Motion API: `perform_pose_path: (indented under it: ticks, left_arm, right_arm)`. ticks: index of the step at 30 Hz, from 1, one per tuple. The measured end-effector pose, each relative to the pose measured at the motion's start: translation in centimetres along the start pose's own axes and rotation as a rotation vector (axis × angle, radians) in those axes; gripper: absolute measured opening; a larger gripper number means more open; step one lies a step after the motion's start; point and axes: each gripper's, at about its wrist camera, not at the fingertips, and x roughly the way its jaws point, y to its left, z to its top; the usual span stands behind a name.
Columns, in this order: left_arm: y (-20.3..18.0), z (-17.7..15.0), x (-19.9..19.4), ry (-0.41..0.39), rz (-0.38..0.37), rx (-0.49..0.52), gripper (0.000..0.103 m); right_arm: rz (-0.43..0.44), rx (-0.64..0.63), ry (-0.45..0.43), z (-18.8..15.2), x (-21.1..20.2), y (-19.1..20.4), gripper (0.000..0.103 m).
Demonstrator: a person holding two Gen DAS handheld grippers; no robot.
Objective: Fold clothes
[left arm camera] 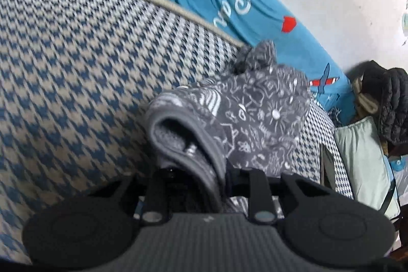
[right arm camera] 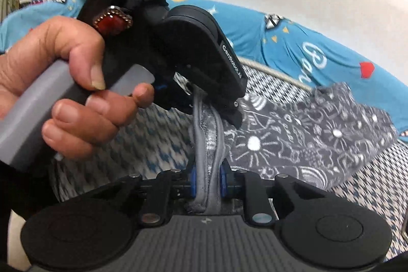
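both the left gripper (right arm camera: 204, 98) and right gripper (right arm camera: 207, 182) are clamped on the grey garment's (right arm camera: 318, 134) hem, apparently holding it taut above the checked blanket (left arm camera: 76, 68) for folding.

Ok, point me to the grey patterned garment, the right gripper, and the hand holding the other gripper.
Grey patterned garment (right arm camera: 306, 134): right wrist view, on its printed flat panel.
Right gripper (right arm camera: 207, 182): right wrist view, midway between the fingertips clamping the hem.
Hand (right arm camera: 63, 83): right wrist view, on its curled fingers.

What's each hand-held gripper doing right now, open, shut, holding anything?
Left hand-held gripper: shut on the grey patterned garment, pinching its hem.
Right hand-held gripper: shut on the same garment's grey hem.
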Motion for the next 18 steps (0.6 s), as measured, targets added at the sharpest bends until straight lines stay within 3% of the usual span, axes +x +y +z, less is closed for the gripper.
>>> perform_pose_path:
  ticks: [8, 18]
  left_arm:
    - [2.9, 4.5, -4.5, -0.037, 0.019, -0.039, 0.022]
    - [8.2, 9.6, -8.5, -0.049, 0.104, -0.026, 0.022]
  right_arm:
    - [0.137, 0.058, -0.067, 4.4, 1.7, 2.2, 0.018]
    - [0.318, 0.107, -0.102, 9.3, 5.9, 6.2, 0.018]
